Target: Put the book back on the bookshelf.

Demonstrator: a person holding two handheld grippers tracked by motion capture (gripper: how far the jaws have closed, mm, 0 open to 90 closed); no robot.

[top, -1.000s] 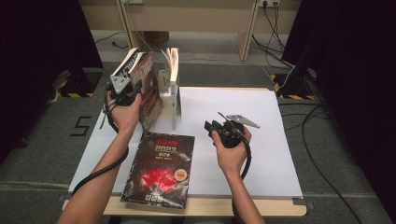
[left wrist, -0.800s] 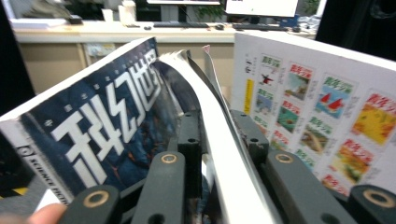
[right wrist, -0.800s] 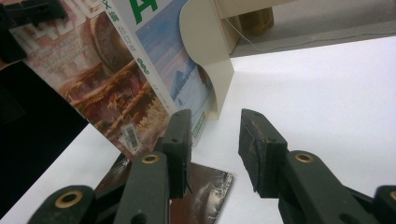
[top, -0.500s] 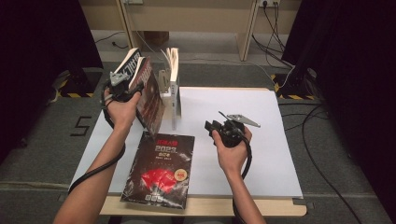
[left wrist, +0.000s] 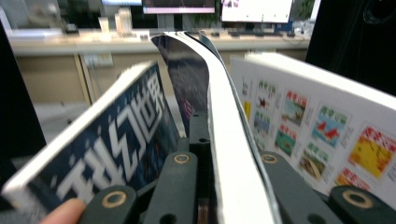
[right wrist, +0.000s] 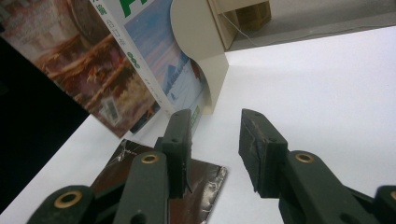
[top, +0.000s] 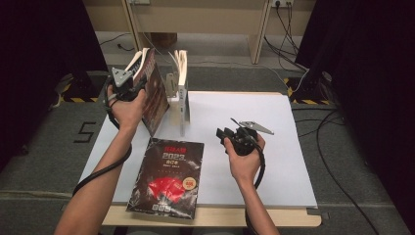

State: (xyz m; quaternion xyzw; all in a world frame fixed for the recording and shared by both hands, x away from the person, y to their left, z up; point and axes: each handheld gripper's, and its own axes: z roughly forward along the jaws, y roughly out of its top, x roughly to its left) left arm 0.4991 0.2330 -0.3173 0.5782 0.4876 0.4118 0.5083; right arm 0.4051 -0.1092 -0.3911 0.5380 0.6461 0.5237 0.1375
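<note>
Now the left gripper has just closed its fingers on the upright magazine's edge, clenched between them.

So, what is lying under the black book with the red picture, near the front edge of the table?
The black book lies flat on the white sheet, its near end over the table's wooden edge. Anything directly beneath it is covered.

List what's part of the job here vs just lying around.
In the job:
- left gripper, jaws just closed on a magazine
- held magazine, tilted at the rack
- bookend rack with the upright books
- flat magazine, likely next

Lying about:
- right gripper, open, idle over the table
- floor cables
- back desk
</note>
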